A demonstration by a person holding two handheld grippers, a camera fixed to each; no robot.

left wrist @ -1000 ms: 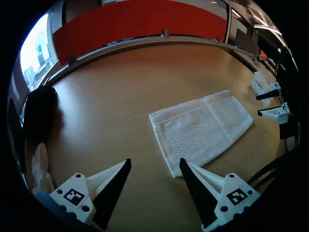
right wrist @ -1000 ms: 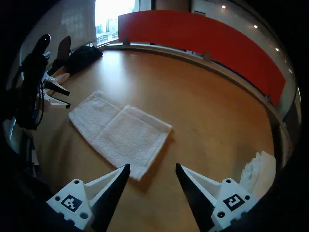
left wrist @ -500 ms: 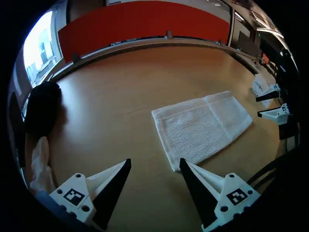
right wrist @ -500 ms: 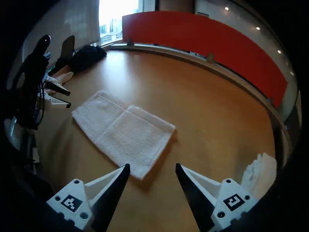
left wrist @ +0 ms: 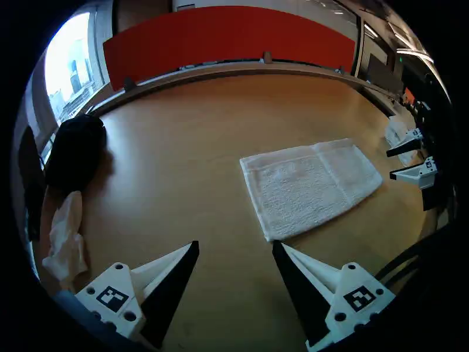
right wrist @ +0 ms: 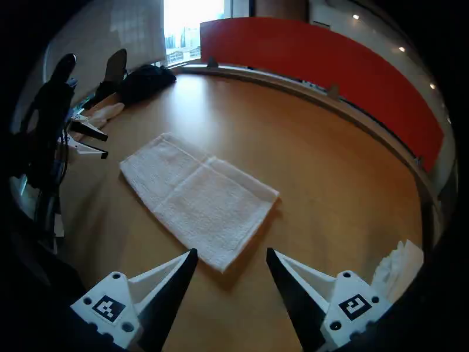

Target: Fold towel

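Observation:
A white towel lies flat on the wooden table, folded into a rectangle with a crease across it. In the left gripper view my left gripper is open just above the table, its right fingertip near the towel's closest corner. The right gripper shows at the far right, past the towel's other end. In the right gripper view the towel lies ahead, and my right gripper stands open with the towel's near corner between its fingertips. The left gripper hangs open at the far left.
A black bag sits at the table's left side, with a crumpled white cloth in front of it. Another white cloth lies at the right edge. A red partition runs along the table's far edge.
Both grippers have drawn back a little from the towel and turned slightly, so it sits farther off in both views. The towel itself has not moved.

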